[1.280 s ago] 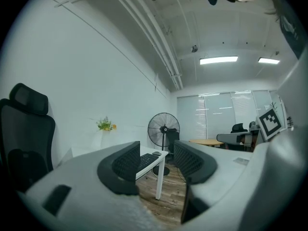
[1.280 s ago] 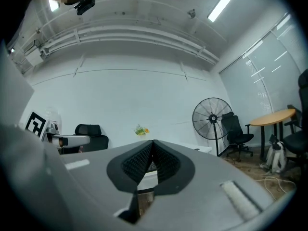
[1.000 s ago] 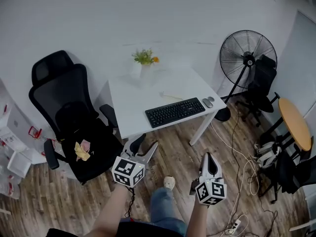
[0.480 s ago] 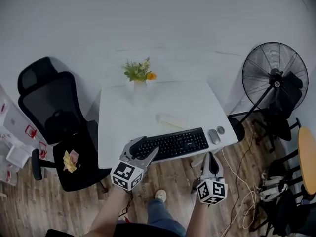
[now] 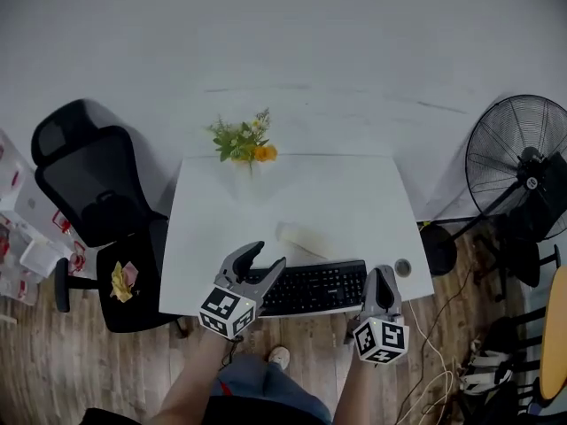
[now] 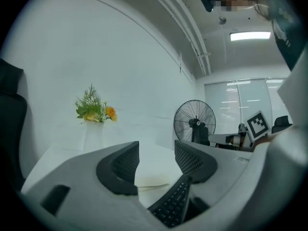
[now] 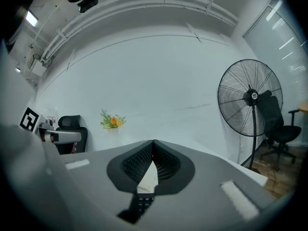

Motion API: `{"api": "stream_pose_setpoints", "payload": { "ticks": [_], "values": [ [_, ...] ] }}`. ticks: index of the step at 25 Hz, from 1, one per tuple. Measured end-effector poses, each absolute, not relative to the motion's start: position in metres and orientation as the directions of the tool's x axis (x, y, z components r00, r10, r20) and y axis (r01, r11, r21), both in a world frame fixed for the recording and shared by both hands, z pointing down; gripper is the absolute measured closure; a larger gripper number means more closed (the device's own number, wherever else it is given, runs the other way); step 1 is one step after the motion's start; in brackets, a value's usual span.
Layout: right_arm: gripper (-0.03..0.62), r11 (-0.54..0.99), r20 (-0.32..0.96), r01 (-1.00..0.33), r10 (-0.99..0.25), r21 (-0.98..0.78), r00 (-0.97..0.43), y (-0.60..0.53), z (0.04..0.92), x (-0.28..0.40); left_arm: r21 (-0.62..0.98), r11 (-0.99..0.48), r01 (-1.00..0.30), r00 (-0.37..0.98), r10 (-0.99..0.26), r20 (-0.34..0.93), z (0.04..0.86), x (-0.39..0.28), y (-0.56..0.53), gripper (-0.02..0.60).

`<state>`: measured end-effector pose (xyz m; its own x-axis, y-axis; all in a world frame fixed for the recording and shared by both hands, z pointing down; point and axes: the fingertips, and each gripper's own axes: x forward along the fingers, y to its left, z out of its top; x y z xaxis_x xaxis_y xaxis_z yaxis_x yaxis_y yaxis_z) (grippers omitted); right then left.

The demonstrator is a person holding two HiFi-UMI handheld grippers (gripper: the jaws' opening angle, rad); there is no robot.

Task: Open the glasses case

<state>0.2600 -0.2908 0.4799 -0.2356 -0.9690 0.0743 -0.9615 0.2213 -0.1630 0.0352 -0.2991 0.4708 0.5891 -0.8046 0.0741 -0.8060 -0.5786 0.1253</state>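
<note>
1. Left gripper [image 5: 268, 257]: I read its two dark ribbed jaws as standing wide apart. They have just been opening, and nothing sits between the pads. The gripper hangs over the near edge of the white rectangular desk [image 5: 221, 202], above the left end of the flat black keyboard [image 5: 314, 286].

2. Right gripper [image 5: 382, 274]: in the right gripper view its jaws meet tip to tip and clamp nothing. It hangs at the right end of the keyboard, just beside the small grey mouse [image 5: 403, 266].

3. Task item: the pale, oblong glasses case [image 5: 299, 234] lies flat on the desk, just beyond the far edge of the keyboard. In the head view it is ahead of both grippers, between them and nearer the left one. Neither gripper touches it. In the left gripper view it shows low in the gap between the jaws, but further out on the desk than the jaw tips. In the right gripper view only a pale sliver of it shows below the closed tips. I cannot tell from any view whether its lid is open.

4. Surroundings: a white vase of green and orange flowers [image 5: 241, 140] stands at the far edge of the desk, well apart from the case.
</note>
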Motion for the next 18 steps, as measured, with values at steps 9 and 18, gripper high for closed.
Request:
{"api": "stream_pose_setpoints", "payload": {
  "ticks": [9, 18],
  "values": [
    [0.580, 0.266, 0.090, -0.958, -0.957, -0.104, -0.275, -0.329, 0.477, 0.263, 0.122, -0.620, -0.775, 0.631, -0.771, 0.087, 0.480, 0.061, -0.350, 0.360],
    [0.580, 0.260, 0.145, -0.961, -0.951, -0.095, -0.272, -0.343, 0.490, 0.261, -0.189, -0.824, -0.534, 0.739, -0.563, 0.369, 0.538, 0.111, -0.372, 0.360]
  ]
}}
